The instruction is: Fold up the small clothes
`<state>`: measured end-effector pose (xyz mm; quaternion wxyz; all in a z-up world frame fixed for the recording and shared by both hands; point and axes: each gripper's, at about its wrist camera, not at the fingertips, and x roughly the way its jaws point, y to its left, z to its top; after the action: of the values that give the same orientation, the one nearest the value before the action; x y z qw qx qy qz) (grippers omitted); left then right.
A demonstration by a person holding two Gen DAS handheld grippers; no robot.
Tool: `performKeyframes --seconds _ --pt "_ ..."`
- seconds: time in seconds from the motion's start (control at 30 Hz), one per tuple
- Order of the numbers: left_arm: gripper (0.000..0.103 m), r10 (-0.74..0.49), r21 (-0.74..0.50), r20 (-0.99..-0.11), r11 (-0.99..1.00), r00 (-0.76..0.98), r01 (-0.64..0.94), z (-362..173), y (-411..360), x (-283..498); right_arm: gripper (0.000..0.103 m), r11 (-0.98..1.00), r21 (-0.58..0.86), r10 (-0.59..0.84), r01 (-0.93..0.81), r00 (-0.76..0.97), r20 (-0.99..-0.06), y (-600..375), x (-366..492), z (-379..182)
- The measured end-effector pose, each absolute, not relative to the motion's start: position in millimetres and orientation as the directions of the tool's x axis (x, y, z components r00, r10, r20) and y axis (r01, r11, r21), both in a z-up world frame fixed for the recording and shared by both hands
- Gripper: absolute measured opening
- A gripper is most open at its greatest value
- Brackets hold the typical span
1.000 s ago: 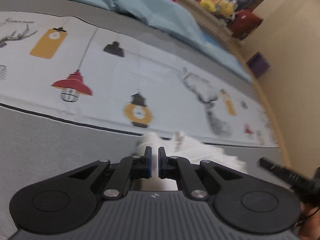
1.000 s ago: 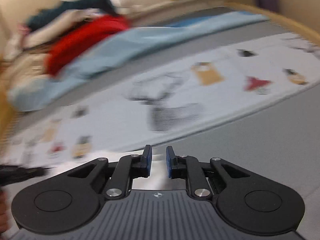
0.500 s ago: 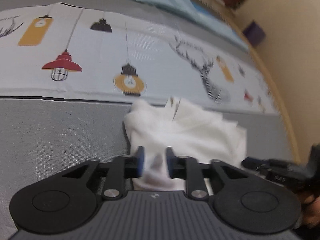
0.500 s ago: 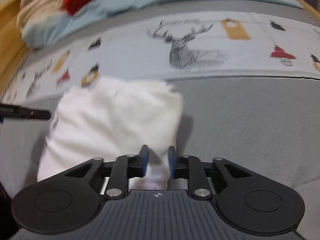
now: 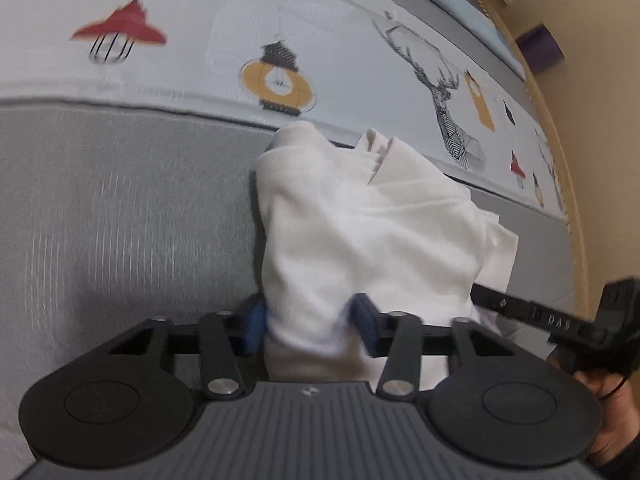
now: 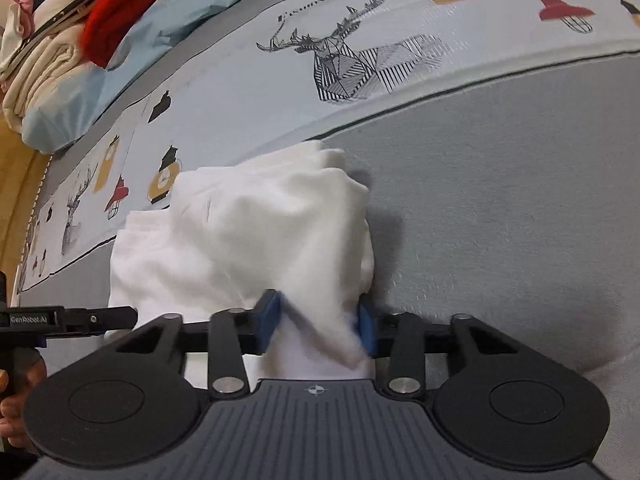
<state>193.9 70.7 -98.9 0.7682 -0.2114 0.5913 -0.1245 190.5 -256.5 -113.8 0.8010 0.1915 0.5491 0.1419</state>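
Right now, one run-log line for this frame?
left gripper: open, straddling white garment near edge | right gripper: open, same | garment: folded, on grey bedcover

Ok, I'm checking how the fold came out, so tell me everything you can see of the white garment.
The white garment is soft, plain, knit-looking cloth, folded into a rough, rumpled bundle with layered edges showing at its far end. It lies on the grey bedcover, its far edge reaching the printed lamp-and-deer strip. The left gripper and right gripper are both open, blue pads on either side of its near edge.
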Motion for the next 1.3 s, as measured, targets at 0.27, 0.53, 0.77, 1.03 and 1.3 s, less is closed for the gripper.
performKeyframes --seconds 0.27,0.53,0.77,1.03,1.3 --pt "0.026 -0.375 -0.440 -0.764 0.898 0.524 0.002 -48.8 103.9 194.4 0.015 0.804 0.581 0.551 -0.127 0.526 -0.648 -235.8 200.2 -75.0" --pt "0.033 -0.303 -0.428 -0.755 0.900 0.582 -0.086 -38.6 141.7 181.6 0.035 0.880 0.449 0.427 -0.158 0.676 -0.600 -217.0 194.7 -45.3" --pt "0.040 -0.315 -0.351 -0.890 0.935 0.330 -0.053 -90.0 125.9 181.0 0.045 0.922 0.338 0.386 -0.188 0.379 -0.841 -194.9 197.6 -103.8" --pt "0.042 -0.345 -0.366 -0.885 0.931 0.314 -0.010 -80.7 122.5 161.0 0.039 0.879 0.416 0.476 -0.234 0.370 -0.798 -195.4 192.5 -84.8" --pt "0.048 -0.056 -0.015 -0.932 0.993 0.359 0.116 -68.1 86.0 130.4 0.052 0.944 0.180 0.289 -0.275 0.432 -0.854 -189.7 165.7 -64.3"
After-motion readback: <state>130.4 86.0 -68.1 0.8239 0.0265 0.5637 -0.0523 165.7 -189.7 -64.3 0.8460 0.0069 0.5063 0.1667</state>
